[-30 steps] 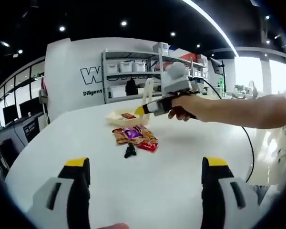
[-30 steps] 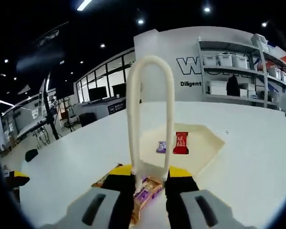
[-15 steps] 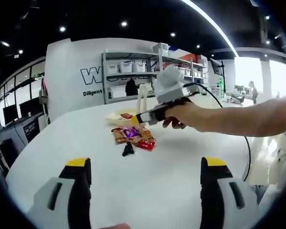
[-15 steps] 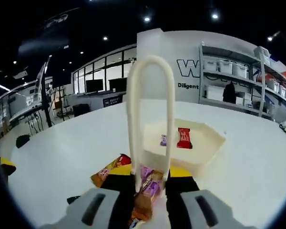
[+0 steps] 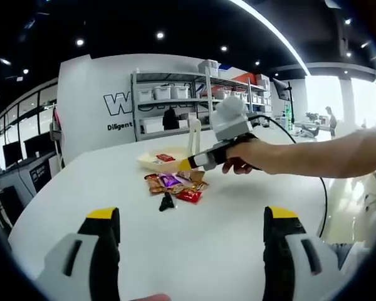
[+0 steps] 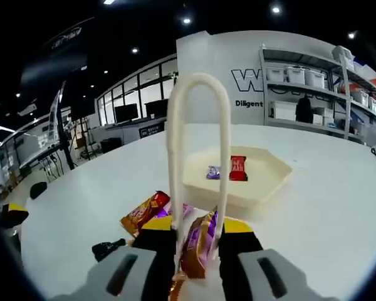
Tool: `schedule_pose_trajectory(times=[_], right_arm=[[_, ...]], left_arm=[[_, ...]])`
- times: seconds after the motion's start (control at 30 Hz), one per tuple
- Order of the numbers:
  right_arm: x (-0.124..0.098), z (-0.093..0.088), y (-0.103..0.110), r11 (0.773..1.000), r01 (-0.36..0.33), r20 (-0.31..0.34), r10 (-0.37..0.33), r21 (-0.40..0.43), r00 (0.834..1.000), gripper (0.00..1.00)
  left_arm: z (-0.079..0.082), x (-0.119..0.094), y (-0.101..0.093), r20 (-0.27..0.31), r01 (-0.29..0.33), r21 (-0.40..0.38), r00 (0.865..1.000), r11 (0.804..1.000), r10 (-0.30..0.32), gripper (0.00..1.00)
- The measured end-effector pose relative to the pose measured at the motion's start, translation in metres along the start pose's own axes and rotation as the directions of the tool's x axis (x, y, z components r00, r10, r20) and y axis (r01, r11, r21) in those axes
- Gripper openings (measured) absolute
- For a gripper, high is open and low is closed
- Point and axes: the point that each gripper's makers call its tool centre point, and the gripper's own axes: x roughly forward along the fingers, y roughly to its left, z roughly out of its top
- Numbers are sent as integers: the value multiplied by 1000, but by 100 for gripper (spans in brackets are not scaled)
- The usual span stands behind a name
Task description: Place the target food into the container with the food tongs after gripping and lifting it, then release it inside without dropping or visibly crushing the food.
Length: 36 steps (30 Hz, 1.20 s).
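Note:
My right gripper [image 6: 197, 231] is shut on cream food tongs [image 6: 197, 113], whose loop stands up in front of the jaws. A brown and purple snack packet [image 6: 199, 246] stands upright between the tongs' arms just above the jaws. Beyond it lies the cream container tray [image 6: 266, 182] with a red packet [image 6: 238, 168] and a small purple one [image 6: 212, 172] inside. In the left gripper view a hand holds the right gripper [image 5: 189, 163] over a snack pile [image 5: 174, 184], in front of the tray [image 5: 150, 163]. My left gripper [image 5: 192, 216] stands open low over the white table, with nothing between its jaws.
An orange-red packet [image 6: 144, 213] and a small black object [image 6: 108, 249] lie on the table left of the tongs. A red packet [image 5: 189, 196] lies at the pile's near edge. Shelving with bins [image 5: 175, 100] stands behind the table. A cable [image 5: 323, 188] hangs from the right gripper.
The right gripper dipped to the snack pile and came back up. The brown and purple packet now stands higher between the tongs' arms, and the tray looks a little farther off.

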Motion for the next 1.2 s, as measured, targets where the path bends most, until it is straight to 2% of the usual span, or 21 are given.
schedule_pose_trajectory(times=[0.1,0.3,0.5,0.67,0.7,0.77,0.9,1.03,1.2], right_arm=[[3,-2,0,998,-2,-7,1,-64,1000,20],[5,-4,-2,999,-1,-14,1,-46,1000,19],[6,-5,-2,995,-7,-12,6,-98,1000,15],[7,-4,-8,1000,-20,-21,20,-18,1000,14],[6,-4,-10,999,-21,-21,22,28,1000,14],[6,-3,-14,999,-28,-15,29,27,999,14],[0,4,-20,996,-38,-2,38,76,999,14],[-9,13,-22,996,-41,15,40,81,999,14],[-21,23,-26,996,-42,36,39,74,999,14]], left_arm=[[0,-1,1,2,0,-7,1000,1000,0,93],[-2,-4,5,-1,-8,-12,1000,1000,8,93],[-3,-5,6,-3,-9,-15,1000,1000,9,93],[-5,-4,3,-6,-2,-19,1000,1000,2,93],[-5,-4,3,-6,-2,-17,1000,1000,2,93],[-4,-5,3,-7,-3,-16,1000,1000,3,93],[-1,-7,7,10,-3,-43,1000,999,4,92],[-6,-5,10,-13,-15,-18,1000,1000,15,92],[-7,-3,10,-8,-13,-45,1000,999,12,92]])
